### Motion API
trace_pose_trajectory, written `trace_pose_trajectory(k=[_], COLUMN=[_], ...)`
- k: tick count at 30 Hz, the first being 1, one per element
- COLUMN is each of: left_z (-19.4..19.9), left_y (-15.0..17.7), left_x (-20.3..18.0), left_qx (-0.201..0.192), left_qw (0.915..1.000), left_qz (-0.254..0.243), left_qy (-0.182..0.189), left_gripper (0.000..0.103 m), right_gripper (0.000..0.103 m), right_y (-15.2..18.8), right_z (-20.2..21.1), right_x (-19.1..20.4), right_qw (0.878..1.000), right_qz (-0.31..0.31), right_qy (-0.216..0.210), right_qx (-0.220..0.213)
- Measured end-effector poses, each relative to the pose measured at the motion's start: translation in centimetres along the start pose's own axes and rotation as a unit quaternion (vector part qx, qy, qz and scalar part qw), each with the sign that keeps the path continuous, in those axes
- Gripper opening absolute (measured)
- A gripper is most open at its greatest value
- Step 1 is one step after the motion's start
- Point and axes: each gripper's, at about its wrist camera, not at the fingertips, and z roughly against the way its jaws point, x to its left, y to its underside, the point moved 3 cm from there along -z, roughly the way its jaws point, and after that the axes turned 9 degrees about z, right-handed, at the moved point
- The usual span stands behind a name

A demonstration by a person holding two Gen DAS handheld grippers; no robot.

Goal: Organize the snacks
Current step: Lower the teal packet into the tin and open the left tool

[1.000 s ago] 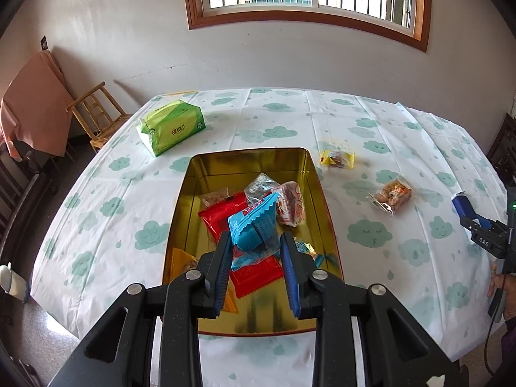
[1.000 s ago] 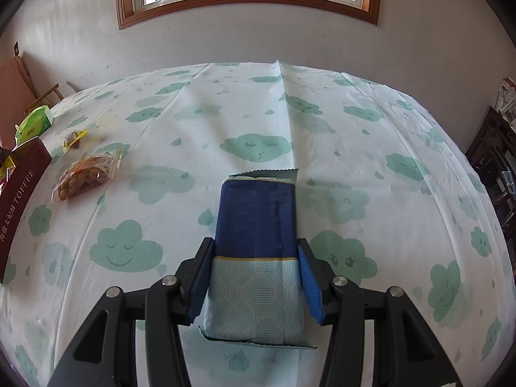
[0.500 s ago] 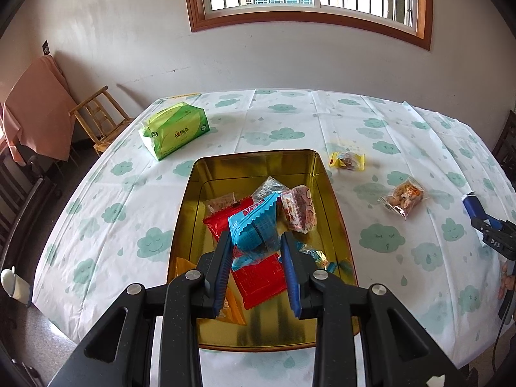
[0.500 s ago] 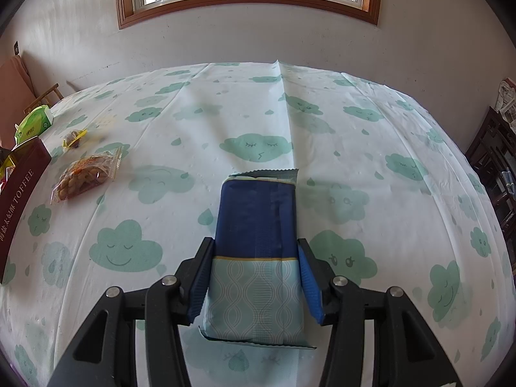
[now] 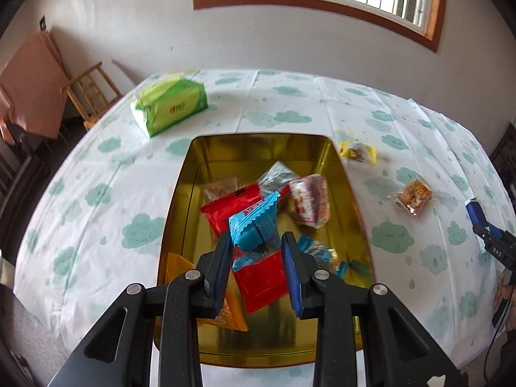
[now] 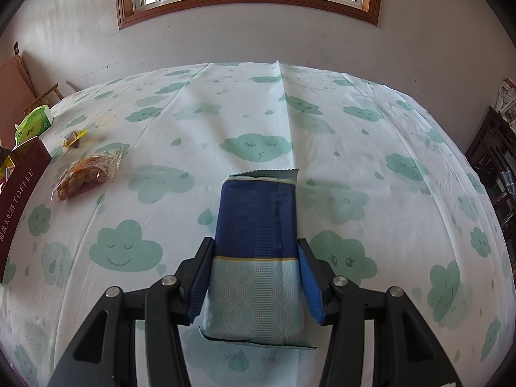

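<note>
In the left wrist view, the gold tin (image 5: 180, 213) had drawn nearer and lower in the picture than a second before, as the left gripper (image 5: 258, 258) sank toward it. Its jaws stood nearly closed, pinching a light blue snack packet (image 5: 254, 229) above the tin's middle. Red, orange and clear packets already lay inside. The step looked like dropping this packet in; next the jaws would need to part. A yellow sweet (image 5: 358, 153) and a clear biscuit bag (image 5: 414, 195) lay off the tin's right edge, and a green tissue pack (image 5: 169, 108) near the table's far left edge.

In the right wrist view, nothing had shifted. The right gripper (image 6: 256, 277) clamped a dark blue wafer pack (image 6: 258, 242) over the cloud-printed tablecloth (image 6: 371, 148). A window and white wall stood behind.
</note>
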Motion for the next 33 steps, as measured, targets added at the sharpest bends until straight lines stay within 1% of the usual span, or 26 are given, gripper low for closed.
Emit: trace_pose_trajectory(k=[3,7,10,13,16,19,22,24,26,27,30,31,32,33], left_z=[-0.7,-1.2,-1.4,-1.6,-2.2,-2.8,-3.3,-3.6,-3.8,-3.7,-2.8,-2.3,-1.8,-1.1], left_y=[-0.2,-0.2,-0.2,-0.5,-1.2,-1.7,-2.1,-2.2,-2.3,-2.3,-2.5,-2.5,-2.4,-2.2], left_x=[1.0,1.3,0.5,-0.8,-1.7,-2.3,-2.8,-3.0,-3.0,-2.9,-1.7,-1.1,-0.4,0.4], left_qx=[0.011,0.018,0.021,0.015,0.016,0.017,0.018,0.020,0.019,0.019,0.008,0.001,-0.006,-0.016], left_qw=[0.9998,0.9996,0.9995,0.9996,0.9994,0.9993,0.9992,0.9990,0.9991,0.9992,0.9996,0.9997,0.9997,0.9995], left_qz=[0.015,0.018,0.008,-0.009,-0.015,-0.018,-0.021,-0.025,-0.029,-0.027,0.001,0.011,0.018,0.025], left_qy=[0.002,0.013,0.023,0.023,0.027,0.027,0.030,0.032,0.025,0.023,0.028,0.022,0.015,0.007], left_gripper=[0.028,0.028,0.028,0.028,0.029,0.033,0.031,0.034,0.041,0.042,0.046,0.053,0.057,0.057], right_gripper=[0.051,0.051,0.051,0.051,0.051,0.051,0.051,0.051,0.051,0.051,0.051,0.051,0.051,0.051], right_y=[0.0,0.0,0.0,0.0,0.0,0.0,0.0,0.0,0.0,0.0,0.0,0.0,0.0,0.0], right_z=[0.0,0.0,0.0,0.0,0.0,0.0,0.0,0.0,0.0,0.0,-0.1,-0.1,-0.1,-0.1], right_x=[0.0,0.0,0.0,0.0,0.0,0.0,0.0,0.0,0.0,0.0,0.0,-0.1,-0.1,-0.1], right_qw=[1.000,1.000,1.000,1.000,1.000,1.000,1.000,1.000,1.000,1.000,1.000,1.000,1.000,1.000], right_qz=[0.000,0.000,0.000,0.000,0.000,0.000,0.000,0.000,0.000,0.000,0.000,0.000,0.000,0.000], right_qy=[0.000,-0.001,-0.001,-0.001,-0.001,-0.001,-0.002,-0.002,-0.002,-0.002,-0.002,-0.002,-0.002,-0.002], right_qx=[0.000,0.000,0.000,0.000,0.000,0.000,0.000,0.000,0.000,0.000,0.000,0.000,0.000,0.000])
